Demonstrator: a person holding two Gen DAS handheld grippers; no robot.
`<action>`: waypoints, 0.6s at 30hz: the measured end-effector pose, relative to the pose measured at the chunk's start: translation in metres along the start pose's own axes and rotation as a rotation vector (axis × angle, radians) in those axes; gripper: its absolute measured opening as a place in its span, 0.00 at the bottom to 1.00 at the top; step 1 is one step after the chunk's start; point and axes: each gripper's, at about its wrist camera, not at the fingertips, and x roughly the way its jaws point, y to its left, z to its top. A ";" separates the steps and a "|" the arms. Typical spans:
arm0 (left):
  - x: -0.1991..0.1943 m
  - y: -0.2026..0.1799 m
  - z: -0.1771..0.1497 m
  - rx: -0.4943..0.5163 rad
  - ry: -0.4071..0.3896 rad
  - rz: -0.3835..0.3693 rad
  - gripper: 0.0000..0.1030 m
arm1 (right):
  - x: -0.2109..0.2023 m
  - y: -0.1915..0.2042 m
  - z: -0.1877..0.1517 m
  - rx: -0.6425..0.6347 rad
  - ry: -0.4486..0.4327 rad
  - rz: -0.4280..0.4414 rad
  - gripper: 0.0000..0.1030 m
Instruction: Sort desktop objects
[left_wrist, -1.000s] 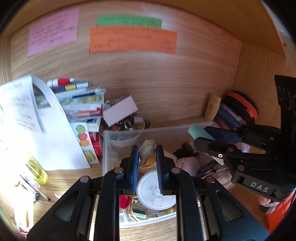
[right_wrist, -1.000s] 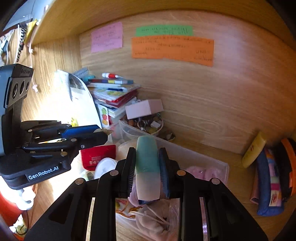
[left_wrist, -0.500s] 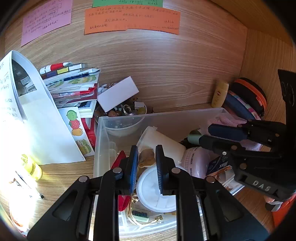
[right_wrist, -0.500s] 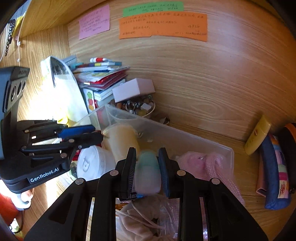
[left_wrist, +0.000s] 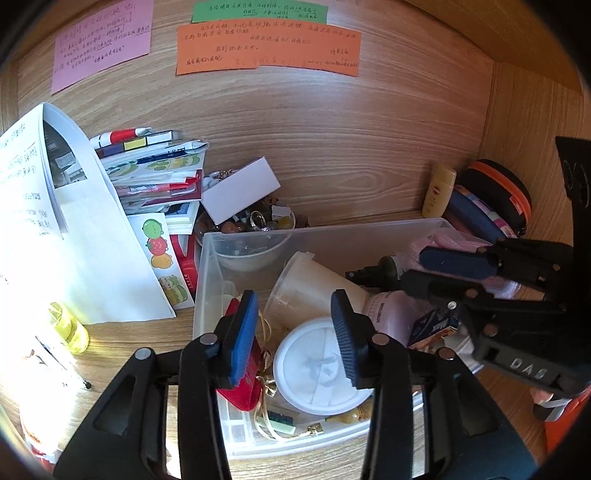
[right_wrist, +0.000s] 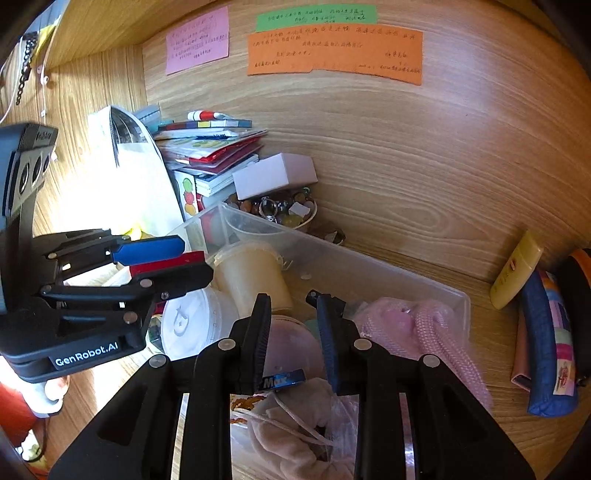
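Left gripper (left_wrist: 293, 334) low in the centre of the left wrist view, blue-padded jaws spread apart and holding nothing, poised over a clear plastic bin (left_wrist: 332, 230) that fills the lower middle of the frame. Inside the bin, directly under the jaws: a round white lid (left_wrist: 319, 373), with a red pouch (left_wrist: 243, 384) touching the left finger and a translucent cup (left_wrist: 314, 288) lying on its side just above. Right gripper (right_wrist: 293, 334) at bottom centre of the right wrist view, jaws likewise parted and empty, over the bin's right half, above a pale pink rounded item (right_wrist: 291, 349) and a small blue box marked "Max" (right_wrist: 280, 380); a pink knitted bundle (right_wrist: 417, 325) to the right of the fingers, a beige drawstring bag (right_wrist: 291, 432) below them. Behind the bin at mid-frame, a bowl of beads and trinkets (left_wrist: 255, 229) with a white box (left_wrist: 240, 190) resting on it, beside a stack of books (left_wrist: 155, 173) at centre left. Large white printed sheets (left_wrist: 55, 221) at far left. Pink, green and orange notes (left_wrist: 266, 48) across the top on the wooden back panel. Yellow tube (left_wrist: 437, 190) and dark blue pencil case (left_wrist: 472, 214) at the right edge, outside the bin.
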 end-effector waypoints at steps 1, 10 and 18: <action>0.000 0.000 -0.001 0.000 0.002 0.002 0.49 | -0.003 0.000 0.001 -0.001 -0.003 -0.003 0.26; -0.015 -0.006 -0.004 0.005 -0.009 0.009 0.79 | -0.045 0.006 -0.009 -0.033 -0.070 -0.096 0.71; -0.044 -0.016 -0.012 0.028 -0.077 0.086 0.93 | -0.062 0.016 -0.026 -0.081 -0.079 -0.164 0.82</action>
